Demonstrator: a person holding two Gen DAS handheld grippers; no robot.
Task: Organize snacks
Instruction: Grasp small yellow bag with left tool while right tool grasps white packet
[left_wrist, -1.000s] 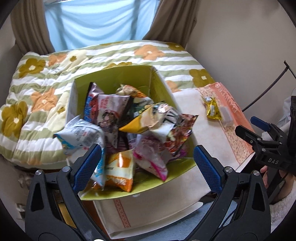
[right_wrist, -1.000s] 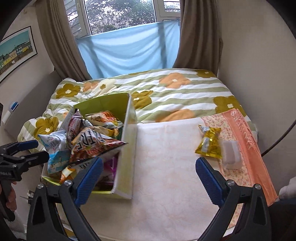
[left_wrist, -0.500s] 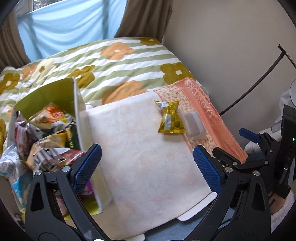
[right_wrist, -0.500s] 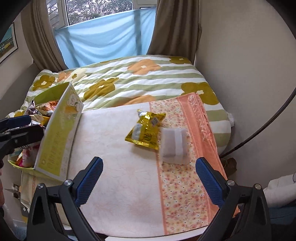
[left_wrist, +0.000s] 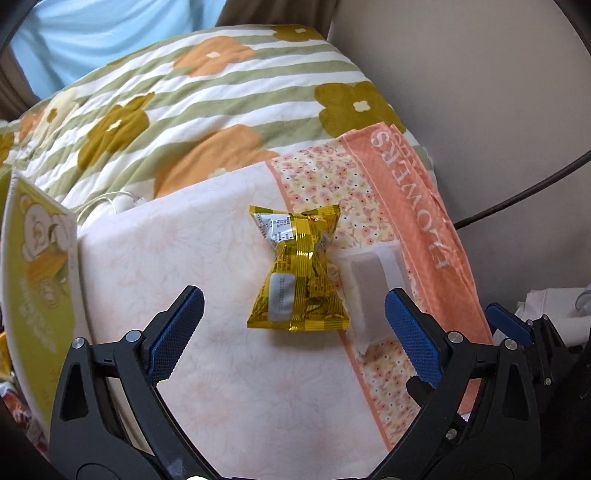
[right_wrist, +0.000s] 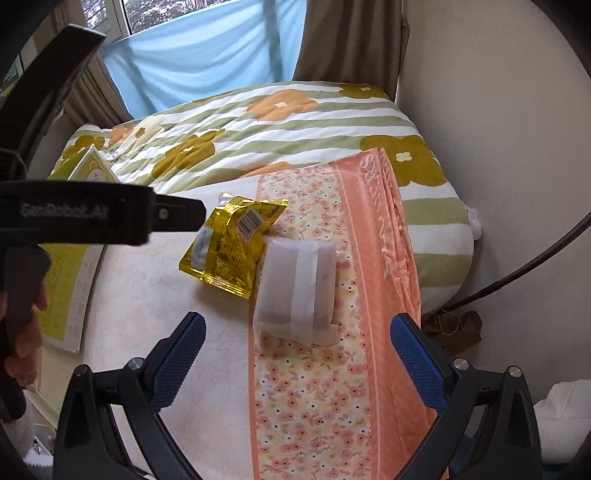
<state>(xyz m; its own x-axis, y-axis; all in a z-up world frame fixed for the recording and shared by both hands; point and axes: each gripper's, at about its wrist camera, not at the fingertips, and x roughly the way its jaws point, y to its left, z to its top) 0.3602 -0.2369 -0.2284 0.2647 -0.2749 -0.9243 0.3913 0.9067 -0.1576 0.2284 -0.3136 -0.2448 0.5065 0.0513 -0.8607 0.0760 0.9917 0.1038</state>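
Note:
A gold foil snack packet (left_wrist: 299, 273) (right_wrist: 231, 245) lies on the pale towel, with a white translucent packet (left_wrist: 371, 291) (right_wrist: 299, 290) touching its right side. My left gripper (left_wrist: 291, 325) is open and hovers just short of the gold packet, which lies between the lines of its blue pads. My right gripper (right_wrist: 297, 354) is open too, close in front of the white packet. The yellow-green snack box (left_wrist: 33, 295) (right_wrist: 68, 273) stands at the left edge, only its outer wall showing. The left gripper's black body (right_wrist: 99, 218) crosses the right wrist view.
An orange flowered towel (left_wrist: 402, 206) (right_wrist: 365, 236) runs along the right of the surface. Behind lies a striped quilt with flowers (left_wrist: 184, 103). A beige wall (left_wrist: 480, 92) and a black cable (left_wrist: 524, 188) are on the right. A hand (right_wrist: 22, 332) holds the left gripper's handle.
Both grippers swung right, away from the full snack box, and moved closer to the gold and white packets. The box slid to the left edge of both views. Both stayed open.

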